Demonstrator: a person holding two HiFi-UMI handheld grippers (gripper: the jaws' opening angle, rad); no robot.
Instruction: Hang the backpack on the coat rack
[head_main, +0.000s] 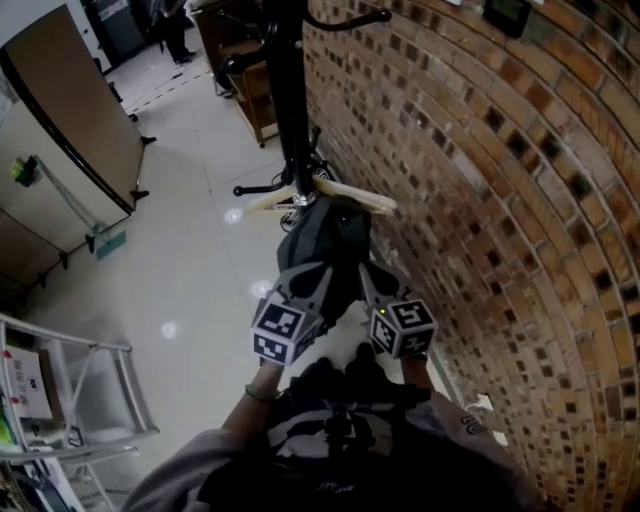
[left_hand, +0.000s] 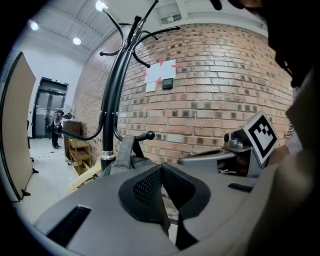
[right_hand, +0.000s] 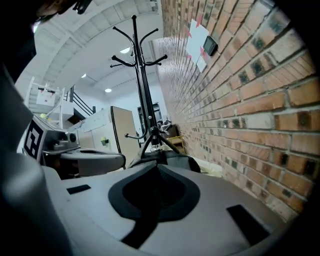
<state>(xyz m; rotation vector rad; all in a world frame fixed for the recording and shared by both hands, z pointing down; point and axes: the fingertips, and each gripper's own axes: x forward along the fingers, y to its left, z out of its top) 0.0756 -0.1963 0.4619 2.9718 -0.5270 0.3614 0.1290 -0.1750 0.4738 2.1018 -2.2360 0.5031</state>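
Observation:
The black coat rack (head_main: 285, 90) stands against the brick wall, its curved hooks high up (left_hand: 135, 45) (right_hand: 135, 47). A dark grey backpack (head_main: 325, 245) sits at the pole's lower part under a pale wooden hanger (head_main: 345, 197), with one strap raised (left_hand: 121, 152). My left gripper (head_main: 318, 275) and right gripper (head_main: 368, 272) are side by side just short of the backpack, marker cubes toward me. The left gripper (left_hand: 161, 167) has its jaws shut together with nothing between them. The right gripper (right_hand: 157, 167) is shut the same way, with the backpack (right_hand: 172, 159) just beyond its tips.
The brick wall (head_main: 480, 200) runs close along the right, with papers and a small device (left_hand: 162, 75) on it. A wooden shelf unit (head_main: 255, 95) stands behind the rack. A tan panel (head_main: 70, 120) and a white frame (head_main: 95, 400) are at the left across the tiled floor. A person (head_main: 175, 25) stands far off.

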